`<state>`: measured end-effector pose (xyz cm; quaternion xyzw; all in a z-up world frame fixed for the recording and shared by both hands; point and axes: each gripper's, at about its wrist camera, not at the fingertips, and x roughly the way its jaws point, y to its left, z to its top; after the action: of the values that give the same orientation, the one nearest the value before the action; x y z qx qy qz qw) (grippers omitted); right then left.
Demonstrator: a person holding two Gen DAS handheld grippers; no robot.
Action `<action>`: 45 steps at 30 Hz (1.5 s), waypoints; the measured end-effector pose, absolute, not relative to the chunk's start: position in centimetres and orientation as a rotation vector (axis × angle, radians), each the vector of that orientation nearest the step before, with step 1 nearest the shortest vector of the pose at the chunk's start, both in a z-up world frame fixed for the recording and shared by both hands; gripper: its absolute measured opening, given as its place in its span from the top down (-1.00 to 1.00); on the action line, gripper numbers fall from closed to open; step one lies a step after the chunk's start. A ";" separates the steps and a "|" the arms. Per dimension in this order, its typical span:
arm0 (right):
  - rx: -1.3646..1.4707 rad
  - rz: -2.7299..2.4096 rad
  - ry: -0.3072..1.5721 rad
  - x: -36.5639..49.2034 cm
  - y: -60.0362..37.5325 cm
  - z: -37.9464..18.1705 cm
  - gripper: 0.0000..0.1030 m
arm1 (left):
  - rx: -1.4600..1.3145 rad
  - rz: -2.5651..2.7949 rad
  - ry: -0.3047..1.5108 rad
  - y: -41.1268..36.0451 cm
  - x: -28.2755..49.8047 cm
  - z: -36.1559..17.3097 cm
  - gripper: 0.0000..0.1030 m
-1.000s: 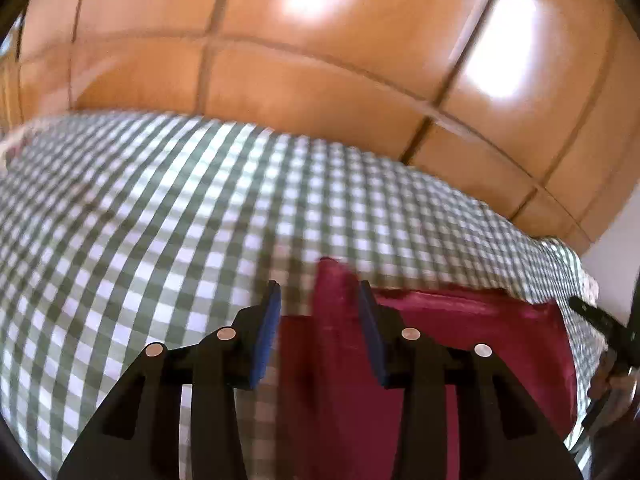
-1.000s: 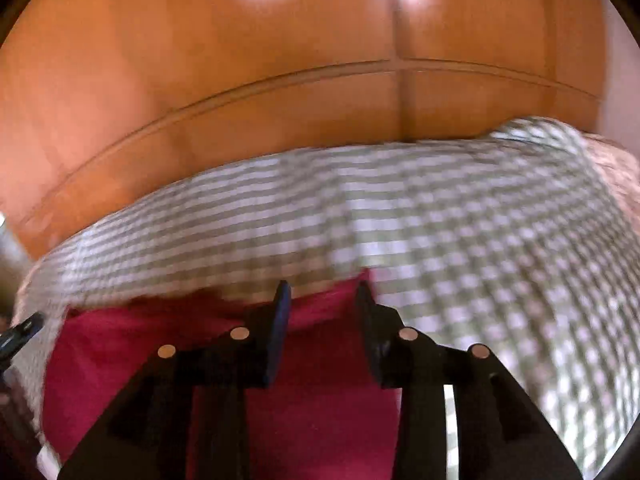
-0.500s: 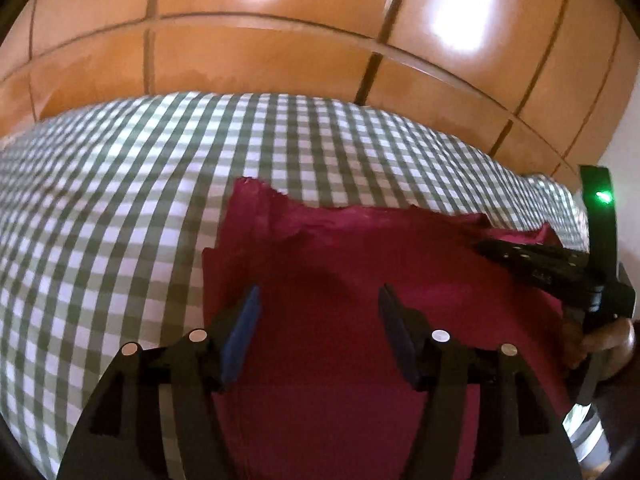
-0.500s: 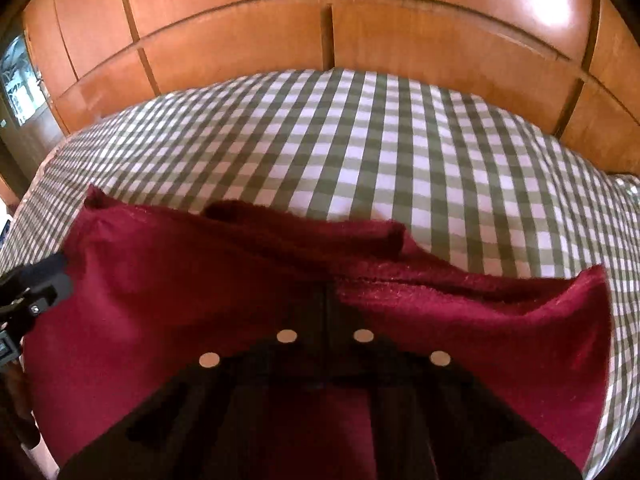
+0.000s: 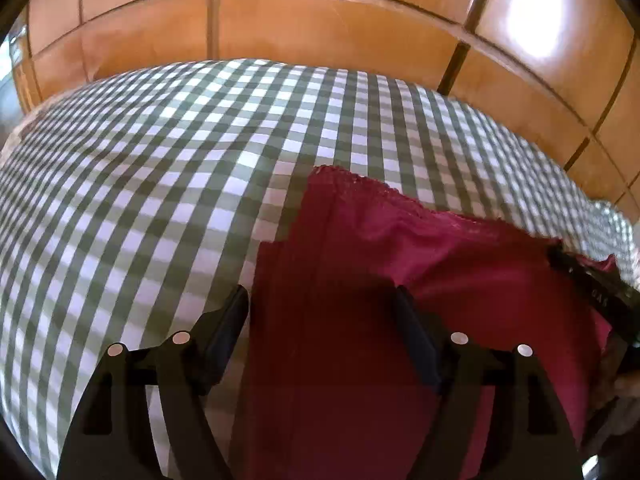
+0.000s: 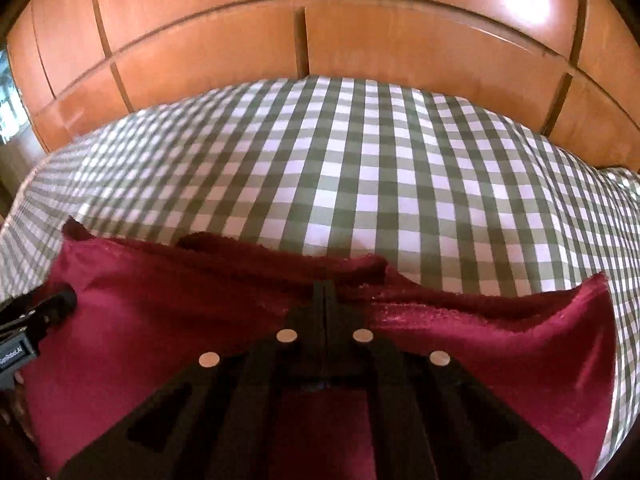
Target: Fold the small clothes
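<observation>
The left tongs (image 5: pixel 322 314) point down over the near left part of the red garment (image 5: pixel 400 280), their jaws wide and opening; the cloth lies flat under the gap between them and neither pad presses on it. The left finger hangs just off the garment's left edge, above the checked cloth (image 5: pixel 160 180), while the right finger is over the red fabric. Right of these tongs, at the garment's far right corner, the dark tip of the right tongs (image 5: pixel 592 284) shows. In the right wrist view the right tongs (image 6: pixel 325 292) have their jaws fully together, tips set into the garment (image 6: pixel 160 320) at a ridge of bunched fabric near its far edge; whether a fold is actually pinched between the pads cannot be told, since the tips hide it. The garment spreads to both sides of these tongs: to their left it runs to a raised corner, where the left tongs (image 6: pixel 36 312) come in at the frame edge; to their right it ends in a lifted corner. Its far edge is rumpled, with a small folded-over lip just ahead of the tips. Beyond the garment the checked cloth stretches away, green and white, covering the surface. Past its far edge stand glossy wooden panels (image 6: pixel 320 60) with dark seams and bright reflections.
</observation>
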<state>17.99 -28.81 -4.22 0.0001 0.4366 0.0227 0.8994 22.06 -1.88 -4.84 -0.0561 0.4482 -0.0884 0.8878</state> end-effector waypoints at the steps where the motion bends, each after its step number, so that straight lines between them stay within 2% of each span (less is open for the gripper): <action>1: 0.013 0.050 0.897 17.2 -29.2 -3.7 0.89 | -0.107 -0.186 0.910 -1.8 21.2 -4.4 -0.43; 3: 0.053 0.054 0.878 15.6 -29.8 -2.9 0.17 | -0.068 -0.192 0.869 -2.2 19.3 -3.7 -0.43; 4: 0.069 0.052 0.862 14.8 -30.1 -2.5 0.13 | -0.058 -0.198 0.857 -2.4 18.6 -3.5 -0.43; 8: 0.079 0.035 0.860 11.4 -31.3 -2.0 0.15 | -0.020 -0.226 0.810 -3.4 15.4 -2.6 -0.43; 12: 0.101 -0.017 0.866 7.4 -33.9 -1.9 0.06 | 0.004 -0.246 0.770 -4.0 13.2 -2.0 -0.43; 22: 0.233 -0.093 0.842 1.2 -40.1 -3.5 0.05 | 0.015 -0.297 0.785 -5.2 10.3 -2.2 -0.43; 31: 0.261 -0.099 0.788 0.5 -40.0 -3.9 0.04 | -0.147 -0.258 0.822 1.2 8.3 -2.8 -0.43; 33: 0.259 -0.101 0.783 0.5 -39.9 -4.0 0.02 | -0.206 -0.262 0.856 3.3 8.1 -3.3 -0.17; 36: 0.248 -0.107 0.773 0.4 -39.7 -4.1 0.02 | -0.308 -0.312 0.904 5.5 7.7 -4.3 -0.04; 40: 0.259 -0.106 0.770 0.2 -39.7 -4.1 0.02 | -0.414 -0.406 0.912 6.6 6.9 -4.8 -0.03; 41: 0.258 -0.106 0.768 0.2 -39.7 -4.1 0.02 | -0.397 -0.401 0.924 6.3 6.9 -5.3 0.15; 42: 0.257 -0.106 0.765 0.2 -39.6 -4.2 0.01 | -0.373 -0.398 0.948 5.9 7.0 -5.8 0.57; 45: 0.254 -0.091 0.761 0.0 -39.7 -4.2 0.01 | -0.289 -0.383 0.958 5.1 6.1 -6.7 0.57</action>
<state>-0.02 -39.73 -4.24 0.1238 0.3701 -0.0445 0.9196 6.10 5.11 -6.66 -0.1378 0.4565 -0.1823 0.8599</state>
